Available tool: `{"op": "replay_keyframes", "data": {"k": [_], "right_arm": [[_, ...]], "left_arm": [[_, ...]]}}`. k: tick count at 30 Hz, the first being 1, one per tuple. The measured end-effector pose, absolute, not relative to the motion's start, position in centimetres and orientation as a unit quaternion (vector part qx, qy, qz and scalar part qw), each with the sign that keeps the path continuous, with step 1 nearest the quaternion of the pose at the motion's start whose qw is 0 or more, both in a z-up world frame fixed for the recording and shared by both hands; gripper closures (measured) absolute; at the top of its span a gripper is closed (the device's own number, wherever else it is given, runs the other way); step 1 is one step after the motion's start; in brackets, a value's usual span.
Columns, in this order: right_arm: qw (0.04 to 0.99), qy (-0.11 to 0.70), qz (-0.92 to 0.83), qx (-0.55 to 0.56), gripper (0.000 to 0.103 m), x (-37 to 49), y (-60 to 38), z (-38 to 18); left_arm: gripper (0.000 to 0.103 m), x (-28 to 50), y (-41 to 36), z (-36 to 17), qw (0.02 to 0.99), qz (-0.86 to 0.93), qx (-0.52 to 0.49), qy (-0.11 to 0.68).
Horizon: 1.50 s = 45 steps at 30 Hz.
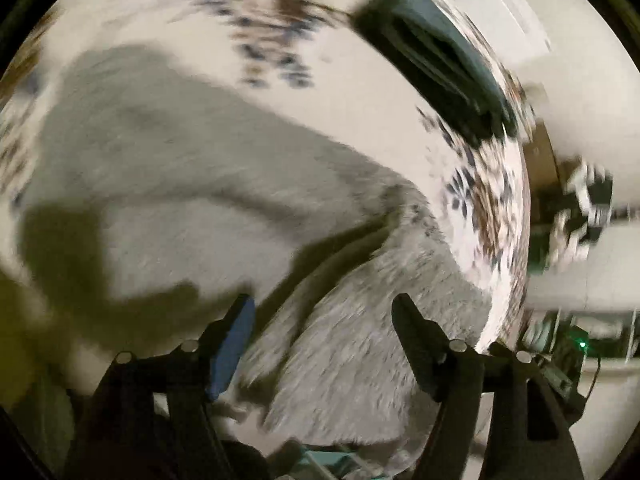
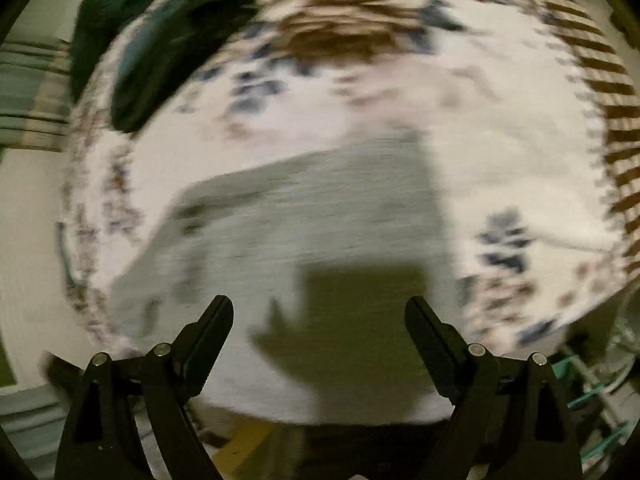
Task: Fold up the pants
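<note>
Light grey fuzzy pants lie spread on a white patterned cloth; both views are motion-blurred. In the left wrist view one part of them runs down toward the near edge, between my fingers. My left gripper is open and empty just above it. In the right wrist view the pants lie flat ahead. My right gripper is open and empty above their near edge, and its shadow falls on them.
A stack of dark green folded clothes sits at the far right of the cloth, and at the upper left in the right wrist view. The cloth's edge drops off at the right. A teal rack stands below the table edge.
</note>
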State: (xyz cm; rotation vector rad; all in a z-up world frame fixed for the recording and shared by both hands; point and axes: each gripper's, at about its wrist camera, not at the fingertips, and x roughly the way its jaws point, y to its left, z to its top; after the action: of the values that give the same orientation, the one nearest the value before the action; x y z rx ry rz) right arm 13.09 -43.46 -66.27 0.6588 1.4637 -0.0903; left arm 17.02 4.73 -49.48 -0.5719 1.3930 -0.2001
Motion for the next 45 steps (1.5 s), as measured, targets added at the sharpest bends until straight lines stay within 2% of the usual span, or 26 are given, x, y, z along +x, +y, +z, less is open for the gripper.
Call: {"op": "replay_keyframes", "data": {"k": [4, 8, 10, 11, 12, 13, 14, 17, 22, 25, 26, 27, 28, 29, 30, 36, 41, 45], "right_arm": [[0.686, 0.667, -0.033, 0.29, 0.014, 12.6, -47.1, -70.7], [0.665, 0.652, 0.027, 0.365, 0.013, 12.9, -49.0, -74.3], [0.659, 0.647, 0.038, 0.383, 0.014, 12.8, -49.6, -75.2], [0.661, 0.641, 0.037, 0.389, 0.021, 12.7, -49.9, -75.4], [0.664, 0.634, 0.038, 0.394, 0.041, 12.6, -50.3, -75.4], [0.667, 0.631, 0.039, 0.395, 0.054, 12.6, -50.5, -75.4], [0.671, 0.63, 0.029, 0.391, 0.073, 12.4, -51.0, -75.3], [0.682, 0.612, 0.011, 0.4, 0.079, 12.1, -52.3, -74.4], [0.689, 0.623, 0.006, 0.37, 0.08, 13.5, -52.0, -74.4], [0.681, 0.641, 0.0, 0.354, 0.077, 14.5, -50.8, -75.0], [0.676, 0.648, -0.005, 0.35, 0.071, 14.5, -50.7, -74.9], [0.675, 0.654, -0.012, 0.342, 0.054, 14.5, -50.6, -74.7], [0.677, 0.656, -0.017, 0.334, 0.044, 14.5, -50.4, -74.4], [0.686, 0.651, -0.019, 0.325, 0.029, 14.1, -50.2, -73.5], [0.695, 0.645, -0.023, 0.317, 0.02, 13.8, -49.7, -72.6], [0.728, 0.604, -0.037, 0.321, 0.011, 10.8, -47.4, -67.9], [0.731, 0.608, -0.029, 0.308, 0.011, 9.3, -43.1, -67.1], [0.725, 0.629, -0.014, 0.281, 0.011, 9.2, -39.5, -68.3]], "left_arm": [[0.034, 21.3, -0.8, -52.5, 0.711, -0.142, -0.183, 0.664], [0.035, 23.4, -4.1, -54.7, 0.71, -0.154, -0.133, 0.674], [0.059, 23.7, -3.9, -55.1, 0.71, -0.162, -0.152, 0.668], [0.065, 23.8, -3.6, -55.1, 0.709, -0.163, -0.166, 0.665], [0.069, 23.7, -3.4, -55.0, 0.71, -0.161, -0.174, 0.663], [0.069, 23.7, -3.1, -55.0, 0.712, -0.157, -0.181, 0.66], [0.069, 23.4, -2.8, -55.0, 0.713, -0.151, -0.186, 0.659], [0.069, 22.7, -2.0, -54.9, 0.713, -0.138, -0.196, 0.658], [0.066, 22.3, -1.4, -55.6, 0.709, -0.12, -0.219, 0.66], [0.066, 21.9, -1.2, -54.7, 0.707, -0.116, -0.238, 0.656], [0.066, 21.6, -1.0, -54.0, 0.71, -0.118, -0.251, 0.647], [0.059, 21.1, -0.4, -53.1, 0.717, -0.115, -0.258, 0.637], [0.038, 20.7, 0.0, -52.4, 0.723, -0.111, -0.257, 0.632], [0.025, 20.0, 0.7, -51.4, 0.73, -0.105, -0.258, 0.624], [0.009, 19.4, 1.3, -50.7, 0.736, -0.102, -0.263, 0.616], [0.009, 12.9, 9.9, -48.8, 0.76, -0.026, -0.323, 0.563], [0.009, 8.2, 19.6, -53.4, 0.732, 0.102, -0.396, 0.545], [0.009, 8.2, 23.3, -56.4, 0.742, 0.135, -0.402, 0.519]]}}
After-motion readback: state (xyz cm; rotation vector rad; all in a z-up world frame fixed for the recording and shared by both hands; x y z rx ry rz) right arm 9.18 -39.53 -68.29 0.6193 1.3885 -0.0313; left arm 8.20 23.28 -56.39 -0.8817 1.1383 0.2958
